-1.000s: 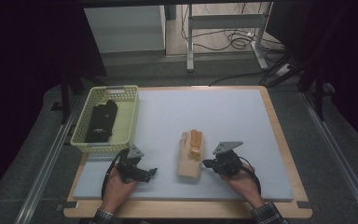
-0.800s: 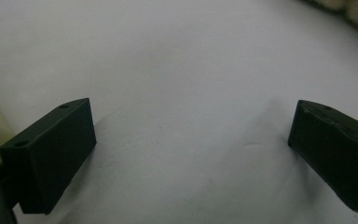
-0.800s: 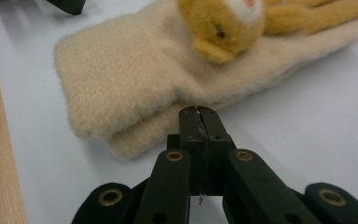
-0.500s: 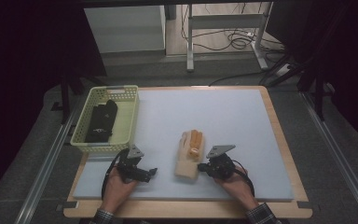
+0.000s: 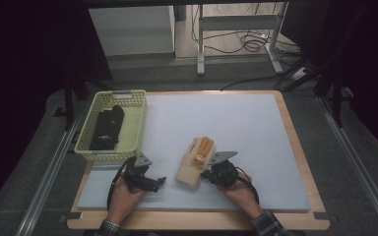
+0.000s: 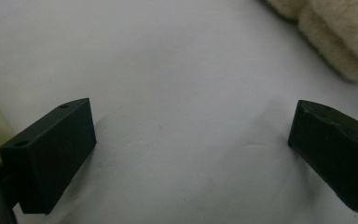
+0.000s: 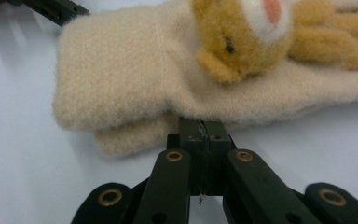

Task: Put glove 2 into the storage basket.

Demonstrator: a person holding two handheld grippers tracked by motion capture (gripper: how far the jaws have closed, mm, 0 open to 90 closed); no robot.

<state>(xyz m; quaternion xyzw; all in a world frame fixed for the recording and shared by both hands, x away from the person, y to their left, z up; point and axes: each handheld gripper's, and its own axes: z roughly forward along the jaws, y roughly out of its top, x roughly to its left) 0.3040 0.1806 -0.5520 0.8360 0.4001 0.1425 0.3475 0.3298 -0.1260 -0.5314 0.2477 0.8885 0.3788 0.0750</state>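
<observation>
A cream fleece glove (image 5: 196,166) with an orange bear face (image 7: 242,35) lies on the white mat (image 5: 226,123), cuff toward the person. My right gripper (image 5: 205,173) is shut, its tips (image 7: 200,130) closed together and butting against the glove's (image 7: 135,79) near side edge, with nothing between them. My left gripper (image 5: 159,181) rests low on the mat to the left of the glove. Its jaws stand wide open (image 6: 191,154) over bare mat, and the glove (image 6: 345,37) is at the upper right of the left gripper view.
A pale yellow basket (image 5: 128,94) stands at the mat's left edge with a black glove (image 5: 107,127) inside. The mat lies on a wooden board (image 5: 300,157). Dark floor, cables and table legs lie beyond the far edge.
My right gripper has slid left and slightly down, from beside the glove to touching its edge. The left gripper has stayed where it was.
</observation>
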